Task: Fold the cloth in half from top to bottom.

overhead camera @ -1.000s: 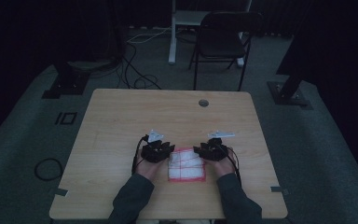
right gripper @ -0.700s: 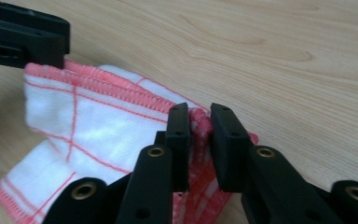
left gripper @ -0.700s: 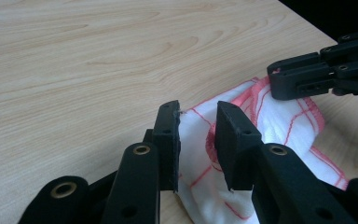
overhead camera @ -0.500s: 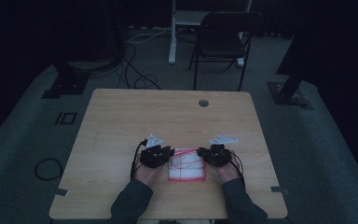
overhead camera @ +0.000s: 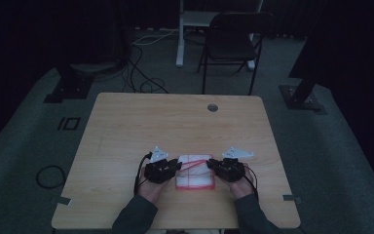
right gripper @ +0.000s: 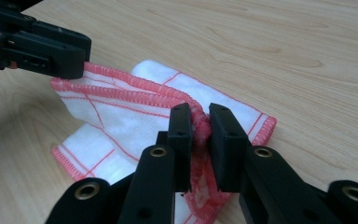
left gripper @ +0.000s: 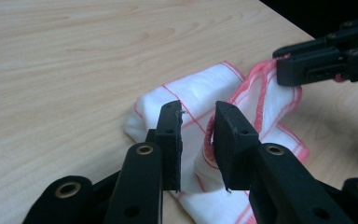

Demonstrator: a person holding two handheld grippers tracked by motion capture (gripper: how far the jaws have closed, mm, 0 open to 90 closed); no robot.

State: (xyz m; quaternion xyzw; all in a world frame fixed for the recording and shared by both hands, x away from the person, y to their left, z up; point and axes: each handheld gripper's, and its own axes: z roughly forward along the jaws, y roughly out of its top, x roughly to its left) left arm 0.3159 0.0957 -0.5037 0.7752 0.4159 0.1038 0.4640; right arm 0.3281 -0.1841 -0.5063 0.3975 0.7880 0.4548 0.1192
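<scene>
Since a second ago both grippers are closing in on the folded white cloth (overhead camera: 195,171) near the table's (overhead camera: 126,126) front edge, and its red-hemmed top layer is now lifting between them. In its own view the right gripper (right gripper: 200,126) is pinching the bunched hem tight between its jaws. The left gripper (left gripper: 197,122) is sitting at the cloth's other side; its jaws are standing a little apart with the hem running between them, seemingly touching one jaw, though the angle makes a firm grip hard to confirm.
</scene>
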